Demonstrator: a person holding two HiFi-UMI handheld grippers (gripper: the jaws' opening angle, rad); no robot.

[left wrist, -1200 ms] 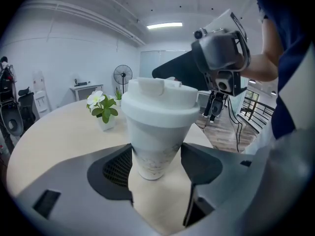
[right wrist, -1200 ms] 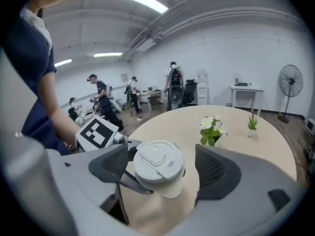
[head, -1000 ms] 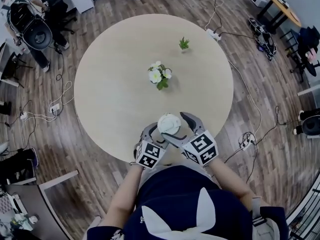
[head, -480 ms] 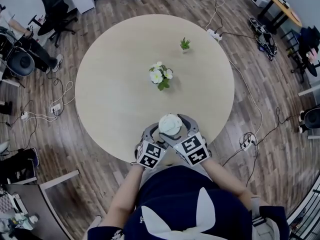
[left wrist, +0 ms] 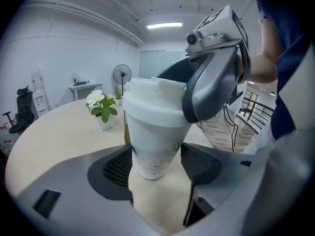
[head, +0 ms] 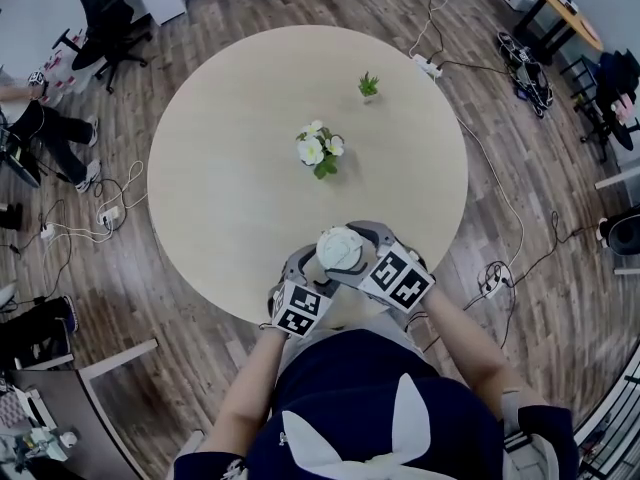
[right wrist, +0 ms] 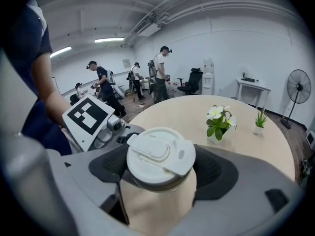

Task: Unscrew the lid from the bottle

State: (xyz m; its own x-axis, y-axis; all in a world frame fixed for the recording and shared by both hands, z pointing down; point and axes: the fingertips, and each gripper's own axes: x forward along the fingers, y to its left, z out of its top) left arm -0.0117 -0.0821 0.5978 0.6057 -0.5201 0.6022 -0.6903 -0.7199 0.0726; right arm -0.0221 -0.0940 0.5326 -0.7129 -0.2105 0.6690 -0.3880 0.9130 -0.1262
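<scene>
A pale bottle [left wrist: 152, 149] with a white flip-spout lid [right wrist: 160, 156] stands at the near edge of the round table [head: 230, 168]. My left gripper [left wrist: 156, 162] is shut on its lower body, a pad against each side. My right gripper [right wrist: 160, 175] comes from the right at lid height; its jaws are closing, with the lid between the pads and touching both. In the head view the lid [head: 340, 247] shows from above between the left gripper [head: 312, 265] and the right gripper [head: 370, 251]. The bottle's body below the lid is mostly hidden there.
A small pot of white flowers [head: 319, 150] stands mid-table and a tiny green plant [head: 368, 86] at the far side. Cables, power strips and office chairs lie on the wooden floor around the table. Several people stand in the room's background [right wrist: 103, 85].
My right gripper has swung round the lid, first toward my body, then back out to the right. The left gripper and bottle have stayed in place.
</scene>
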